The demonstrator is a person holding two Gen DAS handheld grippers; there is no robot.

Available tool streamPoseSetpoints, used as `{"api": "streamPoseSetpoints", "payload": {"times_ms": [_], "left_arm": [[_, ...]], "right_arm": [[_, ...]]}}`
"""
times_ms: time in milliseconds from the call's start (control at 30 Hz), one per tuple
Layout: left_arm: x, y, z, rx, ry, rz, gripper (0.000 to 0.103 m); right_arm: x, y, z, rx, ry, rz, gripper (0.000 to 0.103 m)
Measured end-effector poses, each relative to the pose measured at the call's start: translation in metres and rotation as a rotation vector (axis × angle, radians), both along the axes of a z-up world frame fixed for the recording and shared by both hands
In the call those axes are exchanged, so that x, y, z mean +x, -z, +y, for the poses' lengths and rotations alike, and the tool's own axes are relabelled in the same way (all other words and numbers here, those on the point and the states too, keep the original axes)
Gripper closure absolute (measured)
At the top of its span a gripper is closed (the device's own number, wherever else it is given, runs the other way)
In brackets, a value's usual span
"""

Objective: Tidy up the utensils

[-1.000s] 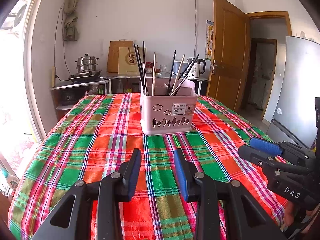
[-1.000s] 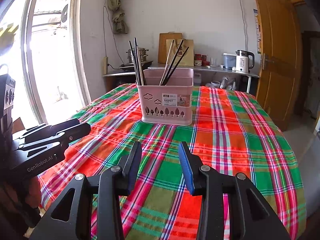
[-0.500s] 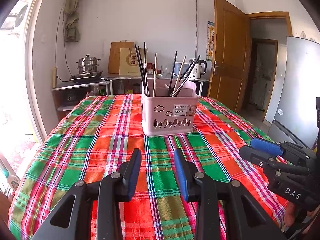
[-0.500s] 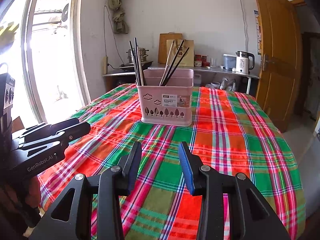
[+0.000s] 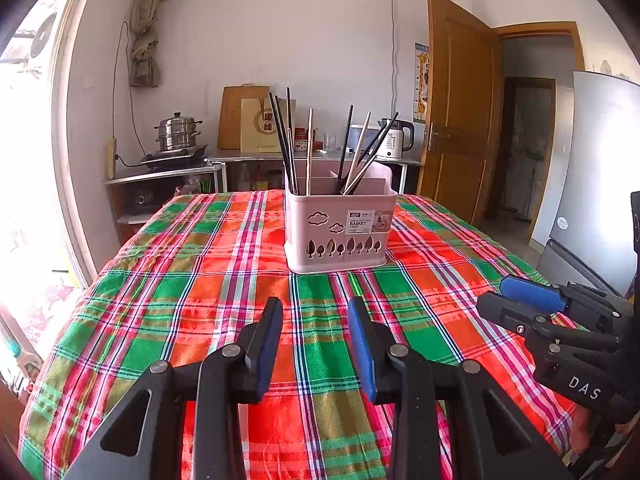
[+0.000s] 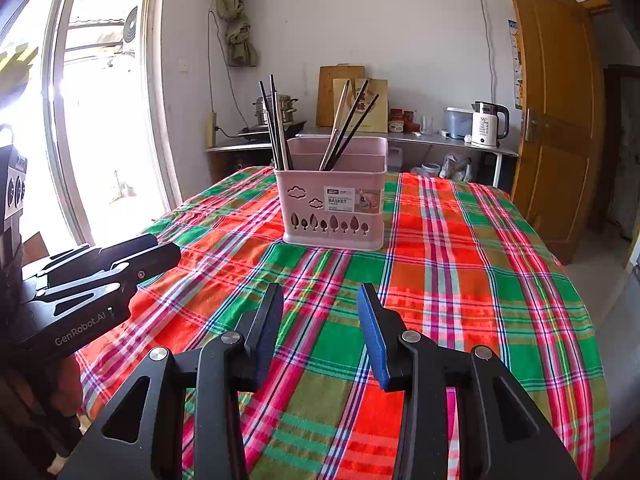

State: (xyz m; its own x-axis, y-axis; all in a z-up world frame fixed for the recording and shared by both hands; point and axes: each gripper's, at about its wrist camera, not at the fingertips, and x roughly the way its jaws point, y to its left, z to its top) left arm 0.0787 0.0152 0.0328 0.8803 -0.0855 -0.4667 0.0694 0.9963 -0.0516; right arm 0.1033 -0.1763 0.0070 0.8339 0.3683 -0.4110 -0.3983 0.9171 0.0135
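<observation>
A pink plastic utensil basket [image 5: 340, 236] [image 6: 334, 208] stands on the plaid tablecloth [image 5: 224, 280] [image 6: 460, 272] in the middle of the table. Several chopsticks [image 5: 286, 140] [image 6: 276, 124], dark and pale, stick up from its compartments. My left gripper [image 5: 314, 316] hovers open over the near part of the cloth with nothing between its fingers. My right gripper [image 6: 320, 304] is open too, also with nothing in it. Each one shows at the other view's edge: the right gripper [image 5: 516, 300] at the right, the left gripper [image 6: 156, 250] at the left.
Behind the table runs a metal counter [image 6: 420, 138] with a steamer pot [image 5: 176, 134], a cutting board [image 5: 240, 116], a paper bag and a white kettle [image 6: 486, 124]. A wooden door [image 5: 456, 120] and a fridge [image 5: 600, 168] stand to the right, a bright window [image 6: 100, 120] to the left.
</observation>
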Motion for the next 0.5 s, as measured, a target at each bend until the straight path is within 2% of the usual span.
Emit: {"api": "streamPoseSetpoints", "payload": {"times_ms": [500], "left_arm": [[-0.0012, 0.0004, -0.0001, 0.001, -0.007, 0.002, 0.07]], "right_arm": [[-0.001, 0.0003, 0.0009, 0.001, 0.0, 0.004, 0.063]]}}
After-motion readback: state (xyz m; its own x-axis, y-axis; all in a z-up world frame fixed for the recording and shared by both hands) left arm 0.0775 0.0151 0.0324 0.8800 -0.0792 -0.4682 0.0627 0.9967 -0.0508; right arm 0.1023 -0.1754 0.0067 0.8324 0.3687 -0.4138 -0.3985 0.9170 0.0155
